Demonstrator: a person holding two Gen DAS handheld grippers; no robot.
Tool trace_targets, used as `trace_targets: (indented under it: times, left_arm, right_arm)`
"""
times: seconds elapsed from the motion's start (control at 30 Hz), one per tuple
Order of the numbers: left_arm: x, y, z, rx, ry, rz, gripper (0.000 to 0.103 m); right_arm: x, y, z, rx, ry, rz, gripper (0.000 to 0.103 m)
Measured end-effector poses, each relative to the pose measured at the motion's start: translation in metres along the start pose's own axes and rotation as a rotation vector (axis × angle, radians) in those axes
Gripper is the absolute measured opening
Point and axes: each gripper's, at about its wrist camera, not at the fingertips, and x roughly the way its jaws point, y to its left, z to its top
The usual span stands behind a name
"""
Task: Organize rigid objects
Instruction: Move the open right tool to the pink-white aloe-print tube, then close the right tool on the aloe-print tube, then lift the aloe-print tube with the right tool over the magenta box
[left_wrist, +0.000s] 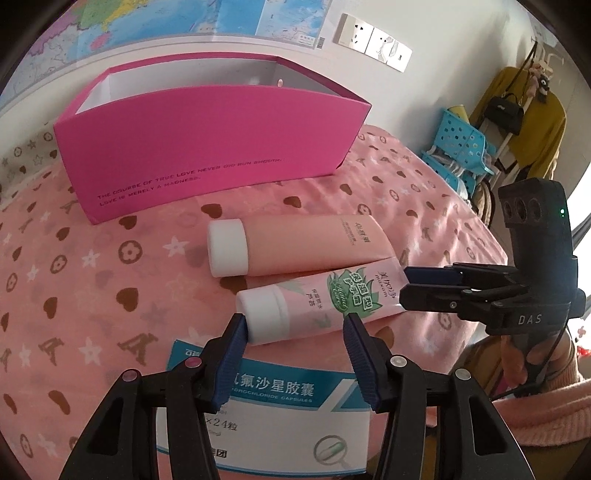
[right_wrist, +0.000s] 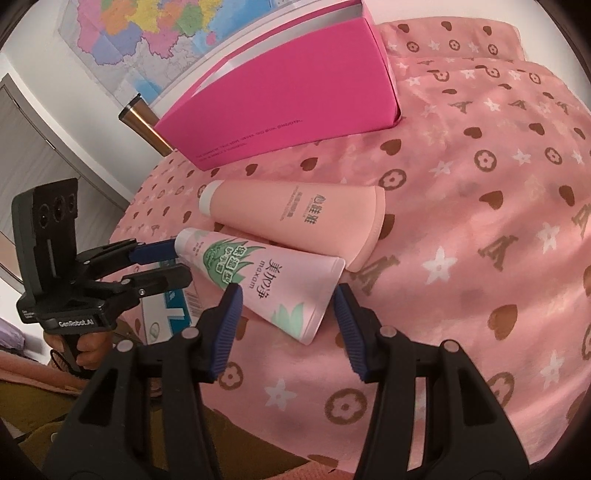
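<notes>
A pink aloe-print tube (left_wrist: 325, 299) (right_wrist: 266, 273) with a white cap lies on the pink bedspread, partly resting on a larger peach tube (left_wrist: 306, 243) (right_wrist: 303, 218). My left gripper (left_wrist: 295, 325) (right_wrist: 181, 264) is open around the aloe tube's cap; its left pad is at the cap and its right pad stands clear. My right gripper (right_wrist: 288, 293) (left_wrist: 406, 286) is open at the tube's flat tail end, jaws either side without pressing. An open magenta box (left_wrist: 207, 147) (right_wrist: 288, 92) stands behind both tubes. A white and teal medicine box (left_wrist: 277, 406) (right_wrist: 166, 314) lies under my left gripper.
The patterned bedspread (right_wrist: 480, 184) drops off at its near edge. Beyond the bed, a blue basket rack (left_wrist: 461, 147) and hanging clothes (left_wrist: 532, 122) stand at the right. A metal flask (right_wrist: 142, 122) stands beside the magenta box, and a map (right_wrist: 147, 33) hangs on the wall.
</notes>
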Motion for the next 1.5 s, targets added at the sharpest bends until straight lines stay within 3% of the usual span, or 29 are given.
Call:
trace_targets:
  times: [0.5, 1.5]
  left_arm:
    - [-0.014, -0.007, 0.016, 0.016, -0.067, 0.008, 0.054]
    - [-0.038, -0.010, 0.073, 0.034, -0.226, 0.044, 0.054]
  right_arm:
    - [-0.017, 0.006, 0.012, -0.046, -0.068, -0.029, 0.054]
    - [-0.047, 0.016, 0.072, -0.151, -0.211, -0.049, 0.054]
